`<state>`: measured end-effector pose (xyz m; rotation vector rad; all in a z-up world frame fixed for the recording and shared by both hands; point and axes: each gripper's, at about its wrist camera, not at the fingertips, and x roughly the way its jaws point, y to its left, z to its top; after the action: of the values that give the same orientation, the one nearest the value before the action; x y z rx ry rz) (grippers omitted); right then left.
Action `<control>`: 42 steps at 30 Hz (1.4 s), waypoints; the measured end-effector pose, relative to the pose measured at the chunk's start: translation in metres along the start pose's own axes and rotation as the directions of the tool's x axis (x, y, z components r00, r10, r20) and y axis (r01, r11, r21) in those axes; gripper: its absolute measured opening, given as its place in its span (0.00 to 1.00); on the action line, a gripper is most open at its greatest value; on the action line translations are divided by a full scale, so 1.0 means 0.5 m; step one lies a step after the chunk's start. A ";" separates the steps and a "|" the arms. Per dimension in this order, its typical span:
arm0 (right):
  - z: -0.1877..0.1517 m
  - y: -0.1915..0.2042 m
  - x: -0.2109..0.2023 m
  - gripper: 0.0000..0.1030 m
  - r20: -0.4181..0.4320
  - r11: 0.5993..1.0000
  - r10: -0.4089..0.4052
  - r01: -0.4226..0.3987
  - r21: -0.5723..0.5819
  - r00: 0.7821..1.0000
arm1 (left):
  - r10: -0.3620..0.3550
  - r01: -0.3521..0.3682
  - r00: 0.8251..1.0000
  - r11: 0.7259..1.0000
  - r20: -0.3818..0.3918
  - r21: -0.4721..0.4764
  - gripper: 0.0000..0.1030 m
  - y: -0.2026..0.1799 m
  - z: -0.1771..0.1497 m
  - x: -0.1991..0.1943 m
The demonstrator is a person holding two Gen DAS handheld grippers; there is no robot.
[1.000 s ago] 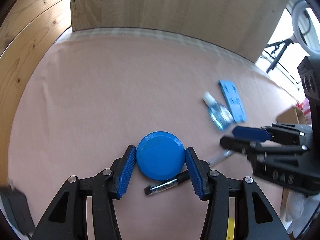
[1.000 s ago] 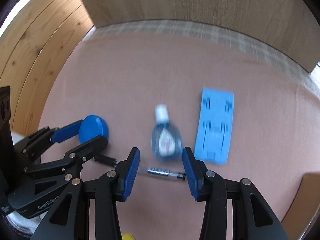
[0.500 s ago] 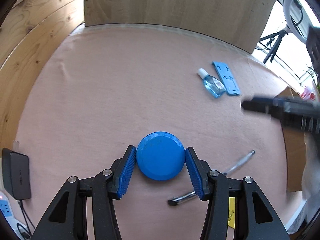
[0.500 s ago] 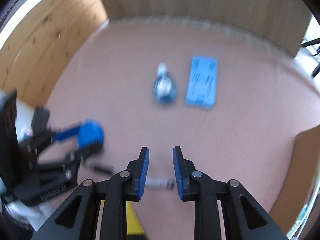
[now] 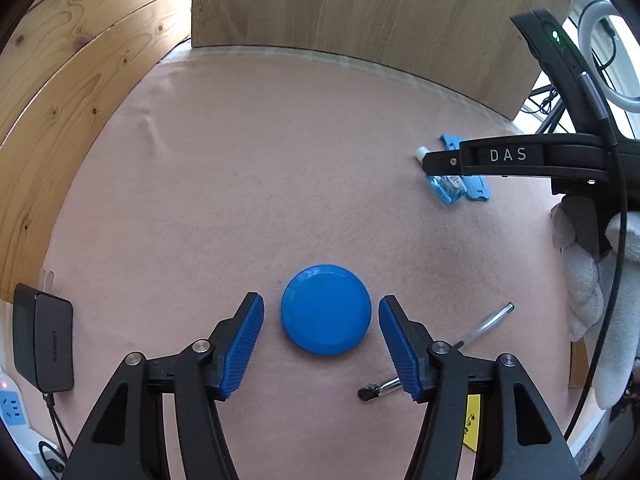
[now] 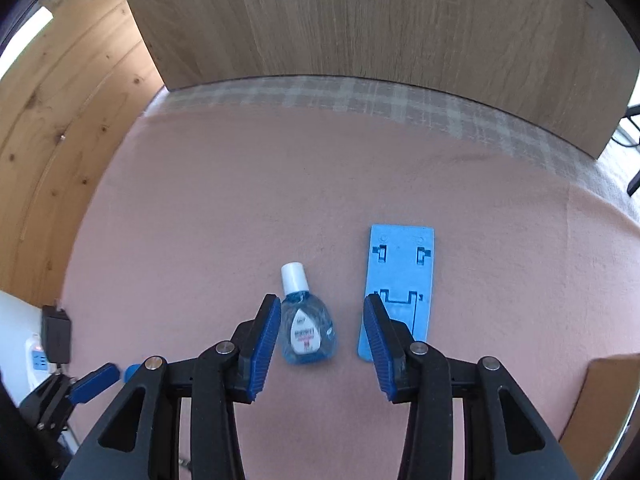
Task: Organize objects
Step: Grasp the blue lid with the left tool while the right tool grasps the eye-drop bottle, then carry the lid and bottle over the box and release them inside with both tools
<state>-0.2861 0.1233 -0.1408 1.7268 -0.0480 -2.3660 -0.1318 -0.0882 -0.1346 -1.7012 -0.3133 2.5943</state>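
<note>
Blue disc (image 5: 326, 309): flat on the cloth, lower centre of the left wrist view, between the left gripper (image 5: 321, 346) pads with a gap on each side
Left jaws: have just been opening; half a second ago the pads pressed the disc's rim, now they stand clear of it
Pen (image 5: 438, 356): slanted at lower right, partly under the right-hand pad
Small bottle (image 6: 306, 327): lying flat, white cap toward the top of the right wrist view, between the right gripper (image 6: 320, 344) pads, just beside the left one
Right jaws: have just been opening, holding nothing; earlier they hung narrower over the pen
Blue plate (image 6: 400, 288): flat, just right of the bottle
Surface: pink cloth (image 5: 260, 168), checked strip along its far edge
Room: wooden boards (image 6: 360, 20) behind and at the left; black adapter (image 5: 44, 340) at lower left
</note>
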 end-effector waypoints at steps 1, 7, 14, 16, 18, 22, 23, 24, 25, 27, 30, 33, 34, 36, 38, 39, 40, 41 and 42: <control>-0.002 0.008 -0.002 0.38 -0.003 1.000 -0.010 0.010 -0.017 1.000 | 0.005 -0.005 1.000 1.000 -0.002 0.002 0.62 0.000 -0.001 0.002; -0.024 0.041 0.003 0.38 -0.043 0.995 -0.038 0.033 -0.094 0.998 | 0.017 -0.017 1.000 1.000 -0.019 0.008 0.62 -0.003 -0.007 0.019; -0.059 0.013 -0.016 0.27 -0.022 0.995 -0.048 0.046 -0.088 0.999 | 0.037 -0.037 0.999 0.999 -0.005 0.023 0.61 -0.011 -0.010 0.024; -0.075 0.000 -0.029 0.27 -0.025 0.998 -0.022 0.021 -0.066 0.999 | 0.042 -0.042 0.999 0.999 0.001 0.028 0.56 -0.011 -0.013 0.022; -0.098 -0.011 -0.040 0.27 -0.022 0.999 0.008 -0.009 -0.040 1.000 | 0.048 -0.048 0.999 0.999 0.005 0.020 0.53 -0.010 -0.018 0.019; -0.149 -0.036 -0.057 0.27 -0.024 0.998 0.062 -0.062 0.031 0.998 | 0.048 -0.048 0.999 0.999 0.014 0.025 0.52 -0.010 -0.023 0.018; -0.165 -0.045 -0.065 0.27 -0.019 0.997 0.065 -0.064 0.043 0.998 | 0.050 -0.051 0.999 0.998 0.017 0.023 0.52 -0.011 -0.026 0.017; -0.181 -0.055 -0.073 0.27 -0.009 0.997 0.063 -0.063 0.054 0.998 | 0.051 -0.051 0.999 0.998 0.017 0.022 0.52 -0.011 -0.027 0.016; -0.201 -0.067 -0.088 0.27 -0.004 0.996 0.059 -0.059 0.065 0.998 | 0.048 -0.049 0.999 0.999 0.017 0.016 0.52 -0.011 -0.030 0.014; -0.231 -0.084 -0.107 0.27 0.012 0.994 0.058 -0.059 0.090 0.998 | 0.038 -0.038 0.999 0.999 0.018 -0.005 0.52 -0.006 -0.034 0.011; -0.264 -0.101 -0.134 0.27 0.045 0.990 0.055 -0.060 0.125 0.997 | 0.021 -0.021 1.000 0.999 0.012 -0.036 0.52 -0.002 -0.043 0.001; -0.296 -0.122 -0.161 0.27 0.075 0.982 0.066 -0.079 0.174 0.995 | 0.008 -0.008 1.000 0.999 0.015 -0.046 0.52 -0.007 -0.055 -0.013; -0.306 -0.129 -0.170 0.27 0.082 0.979 0.070 -0.084 0.187 0.994 | 0.006 -0.005 1.000 0.999 0.018 -0.044 0.52 -0.009 -0.058 -0.017; -0.332 -0.149 -0.194 0.27 0.101 0.970 0.083 -0.104 0.219 0.991 | -0.001 0.002 1.000 0.999 0.024 -0.041 0.52 -0.016 -0.062 -0.029; -0.352 -0.164 -0.213 0.27 0.120 0.963 0.083 -0.110 0.244 0.989 | -0.005 0.006 0.999 0.999 0.034 -0.033 0.52 -0.026 -0.064 -0.043; -0.362 -0.172 -0.223 0.27 0.128 0.961 0.082 -0.113 0.252 0.988 | -0.012 0.014 0.999 0.999 0.039 -0.031 0.52 -0.033 -0.063 -0.050; -0.370 -0.179 -0.232 0.27 0.137 0.958 0.080 -0.114 0.262 0.987 | -0.019 0.021 0.999 0.999 0.044 -0.027 0.52 -0.040 -0.062 -0.056; -0.383 -0.191 -0.247 0.27 0.149 0.955 0.073 -0.112 0.275 0.986 | -0.024 0.025 0.999 0.999 0.048 -0.023 0.52 -0.047 -0.061 -0.062; -0.386 -0.196 -0.252 0.27 0.157 0.953 0.067 -0.110 0.284 0.985 | -0.030 0.031 0.998 0.999 0.052 -0.017 0.52 -0.057 -0.059 -0.068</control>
<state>-0.0818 0.2616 -0.0975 1.6224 -0.5121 -2.5139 -0.0937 -0.0602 -0.1103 -1.6230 -0.3627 2.6253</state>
